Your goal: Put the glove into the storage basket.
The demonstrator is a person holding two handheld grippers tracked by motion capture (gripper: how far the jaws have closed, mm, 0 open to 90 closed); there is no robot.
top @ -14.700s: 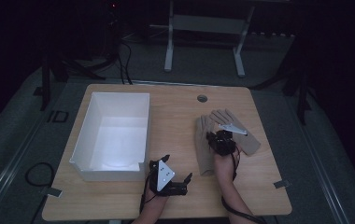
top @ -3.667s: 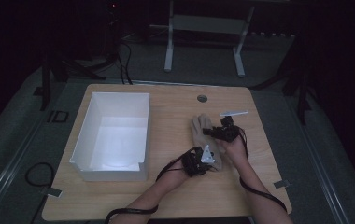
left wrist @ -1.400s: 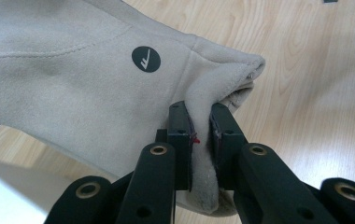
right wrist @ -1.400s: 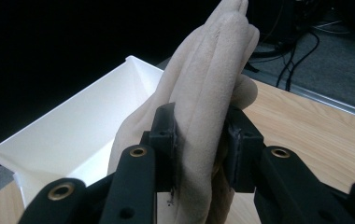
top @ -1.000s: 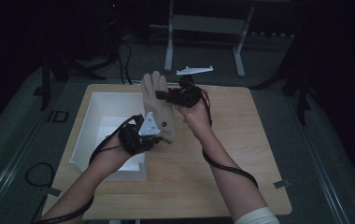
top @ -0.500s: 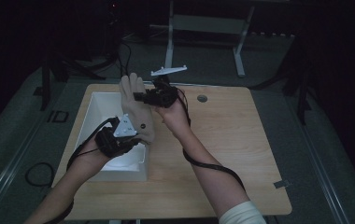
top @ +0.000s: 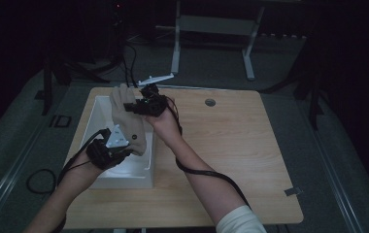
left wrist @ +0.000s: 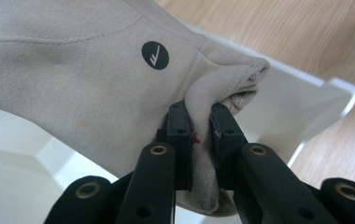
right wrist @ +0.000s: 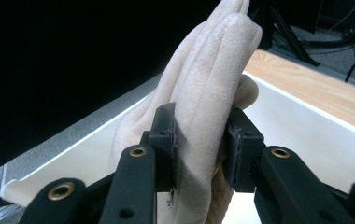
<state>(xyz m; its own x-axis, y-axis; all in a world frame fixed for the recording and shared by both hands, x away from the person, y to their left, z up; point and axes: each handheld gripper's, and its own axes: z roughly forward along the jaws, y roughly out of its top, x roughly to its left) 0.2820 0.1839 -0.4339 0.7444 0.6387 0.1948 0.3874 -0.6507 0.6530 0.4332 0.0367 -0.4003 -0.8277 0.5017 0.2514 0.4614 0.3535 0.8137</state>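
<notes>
The glove (top: 128,124) is pale beige cloth with a soft, matt, suede-like nap, stitched seams and a small dark round badge (left wrist: 155,55). The box (top: 98,171) looks like smooth white plastic with a faint sheen. The table (top: 250,150) is light wood, grained and matt. Both grippers' jaws are matt black, probably plastic, with brass-coloured rivets (left wrist: 159,150).

The high view looks forward and down on the worktop (top: 250,145) from afar — each tool's camera sits close behind its jaws, both sharing the glove (left wrist: 73,70) and bin (right wrist: 306,140).
</notes>
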